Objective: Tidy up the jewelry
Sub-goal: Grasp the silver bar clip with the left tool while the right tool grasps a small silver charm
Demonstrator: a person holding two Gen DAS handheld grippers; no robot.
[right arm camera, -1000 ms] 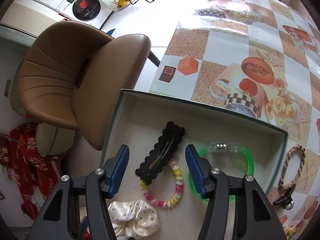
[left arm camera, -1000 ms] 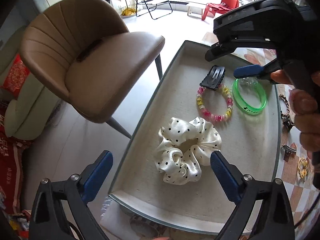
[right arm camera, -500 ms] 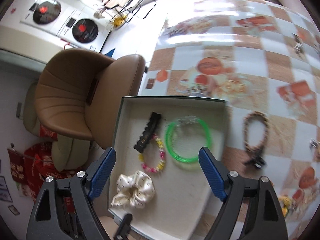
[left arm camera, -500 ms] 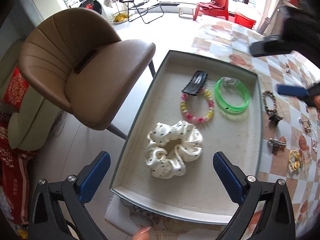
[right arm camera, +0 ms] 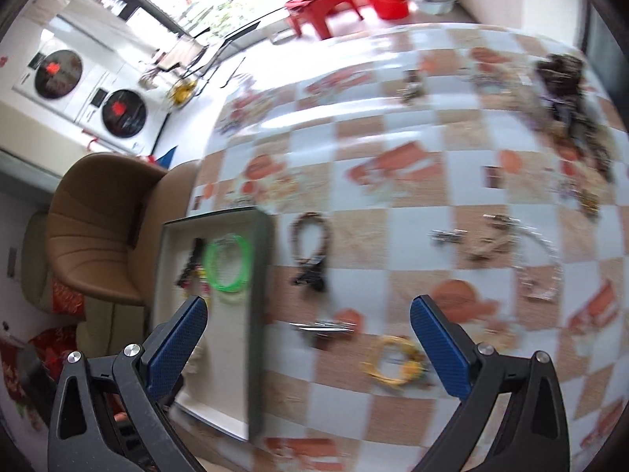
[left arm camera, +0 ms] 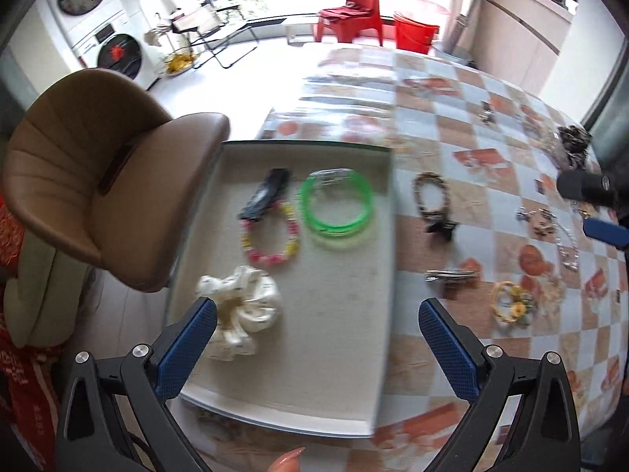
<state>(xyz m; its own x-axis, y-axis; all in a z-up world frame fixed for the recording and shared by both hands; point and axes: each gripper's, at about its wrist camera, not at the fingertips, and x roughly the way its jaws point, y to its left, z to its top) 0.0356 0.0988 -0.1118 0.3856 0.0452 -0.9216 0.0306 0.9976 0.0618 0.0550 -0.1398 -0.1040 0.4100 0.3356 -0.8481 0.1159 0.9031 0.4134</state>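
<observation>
Yellow beaded bracelet [right arm camera: 394,362] on checkered tabletop [right arm camera: 393,212], just ahead between right gripper [right arm camera: 308,338] pads; jaws just opened wide, empty; left gripper [left arm camera: 317,342] wide, empty, over tray [left arm camera: 387,314].

Satin scrunchie [left arm camera: 240,310] — glossy plastic bangle [left arm camera: 336,208].

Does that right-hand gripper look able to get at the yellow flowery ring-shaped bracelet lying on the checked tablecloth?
Probably yes. The right gripper stands wide open and empty, and the yellow flowery bracelet lies loose on the checked tablecloth just inside its right finger, nothing covering it. The silver hair clip sits close by.
</observation>
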